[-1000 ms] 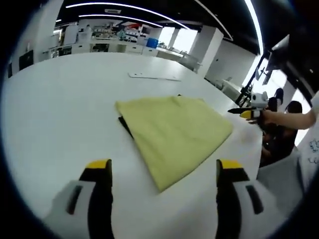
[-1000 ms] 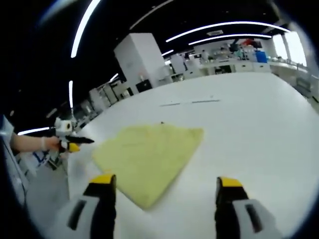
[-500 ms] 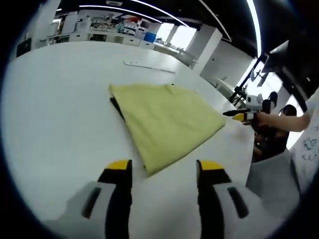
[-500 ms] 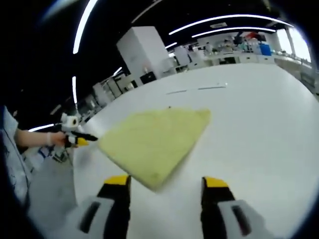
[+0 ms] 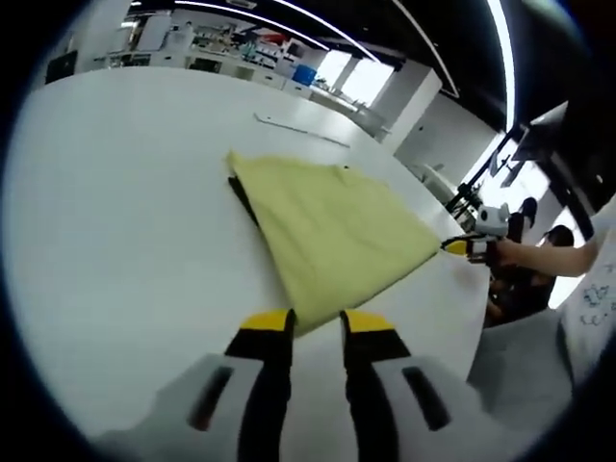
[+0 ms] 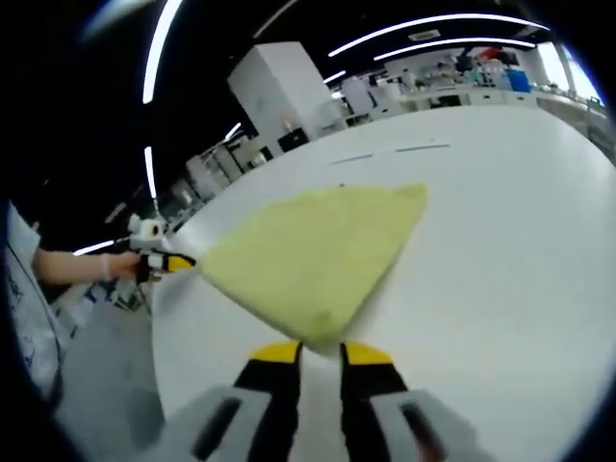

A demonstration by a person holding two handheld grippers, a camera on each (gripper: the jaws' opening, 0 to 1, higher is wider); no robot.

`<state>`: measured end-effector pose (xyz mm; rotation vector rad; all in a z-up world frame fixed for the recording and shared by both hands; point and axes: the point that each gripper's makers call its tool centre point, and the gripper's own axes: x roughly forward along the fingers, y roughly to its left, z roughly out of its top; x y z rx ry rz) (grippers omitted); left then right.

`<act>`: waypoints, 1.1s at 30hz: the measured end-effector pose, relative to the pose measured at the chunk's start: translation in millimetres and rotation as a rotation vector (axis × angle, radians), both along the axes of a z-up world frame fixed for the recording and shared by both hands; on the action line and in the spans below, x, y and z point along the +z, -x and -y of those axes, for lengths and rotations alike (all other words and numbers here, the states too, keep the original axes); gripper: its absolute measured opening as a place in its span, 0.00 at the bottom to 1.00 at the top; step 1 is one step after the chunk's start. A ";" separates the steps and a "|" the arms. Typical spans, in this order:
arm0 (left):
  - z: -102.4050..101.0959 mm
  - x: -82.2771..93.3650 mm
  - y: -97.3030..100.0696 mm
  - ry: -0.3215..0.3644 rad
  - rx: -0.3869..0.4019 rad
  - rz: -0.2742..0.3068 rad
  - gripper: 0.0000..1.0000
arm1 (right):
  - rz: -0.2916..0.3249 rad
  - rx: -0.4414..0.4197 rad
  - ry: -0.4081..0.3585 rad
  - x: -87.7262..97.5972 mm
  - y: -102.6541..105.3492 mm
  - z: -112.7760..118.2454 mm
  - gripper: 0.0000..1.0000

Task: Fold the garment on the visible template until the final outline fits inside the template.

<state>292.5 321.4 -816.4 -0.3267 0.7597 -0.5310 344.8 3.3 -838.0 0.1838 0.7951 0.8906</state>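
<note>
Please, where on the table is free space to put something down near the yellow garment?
The white table is bare left of the garment and beyond it, up to the thin strip. In the right gripper view, the stretch right of the garment is free too. It is crowded at the two near corners, where both grippers' fingers close in.

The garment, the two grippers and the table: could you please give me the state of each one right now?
Garment: yellow, folded flat on the table, dark edge along one side.
Left gripper: jaws nearly closed at a garment corner.
Right gripper: jaws nearly closed at another corner.
Table: white, garment lying on it.
</note>
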 end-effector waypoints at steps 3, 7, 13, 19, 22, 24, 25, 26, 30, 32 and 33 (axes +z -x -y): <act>-5.8 -3.0 -1.8 0.010 0.010 -0.008 0.10 | -0.003 -0.004 -0.002 -2.0 -1.4 -0.7 0.03; -9.0 -7.3 -3.2 0.018 0.016 -0.016 0.08 | -0.015 -0.009 -0.014 -3.0 -1.4 -2.6 0.01; -12.0 -10.7 -5.2 0.030 0.029 -0.024 0.00 | -0.011 0.004 -0.011 -1.7 -0.2 -1.7 0.00; -15.0 -11.2 -5.3 0.012 0.017 -0.011 0.00 | -0.010 0.024 -0.032 4.8 1.5 -0.1 0.00; -18.5 -12.1 -5.2 0.011 0.026 -0.016 0.00 | 0.005 0.041 -0.001 3.5 2.1 4.7 0.00; -21.4 -12.9 -5.5 0.011 0.032 -0.018 0.00 | 0.004 0.044 0.004 2.5 1.5 10.0 0.00; -22.3 -13.5 -5.5 0.012 0.033 -0.020 0.00 | 0.005 0.041 0.008 3.0 1.9 11.2 0.00; -22.7 -13.6 -5.2 0.012 0.032 -0.019 0.00 | 0.005 0.042 0.009 3.5 2.2 12.6 0.00; -14.9 -12.1 3.1 0.013 0.022 -0.028 0.00 | 0.006 0.069 0.029 2.6 9.2 16.7 0.00; -9.9 -12.5 10.8 0.015 0.009 -0.039 0.00 | 0.005 0.089 0.048 0.7 16.2 18.9 0.00; -8.5 -12.7 13.9 0.013 0.003 -0.041 0.00 | 0.003 0.093 0.052 0.1 18.3 20.1 0.00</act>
